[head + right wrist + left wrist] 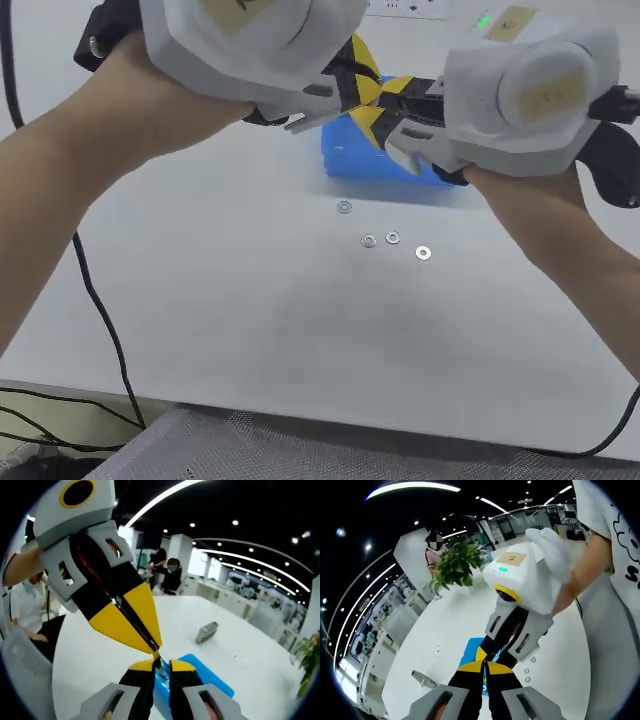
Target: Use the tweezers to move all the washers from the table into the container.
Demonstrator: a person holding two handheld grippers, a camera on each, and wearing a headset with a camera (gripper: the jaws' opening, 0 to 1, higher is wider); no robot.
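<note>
Meeting: left tongs [487, 666], right tongs [161, 664] | 4 washers [392, 238] near blue container [345, 160]

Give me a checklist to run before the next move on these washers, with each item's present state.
1. Washers located: ok. Four washers lie on the table, in front of the container.
2. Container within reach: ok. It sits directly under the gripper tips.
3. Tweezers in hand: cannot tell. A thin dark line between the left gripper jaws may be only their seam.
4. Grippers apart from each other: not ok. The left gripper's tip meets the right gripper.
5. Washers already in the container: cannot tell. The grippers cover part of it.
</note>
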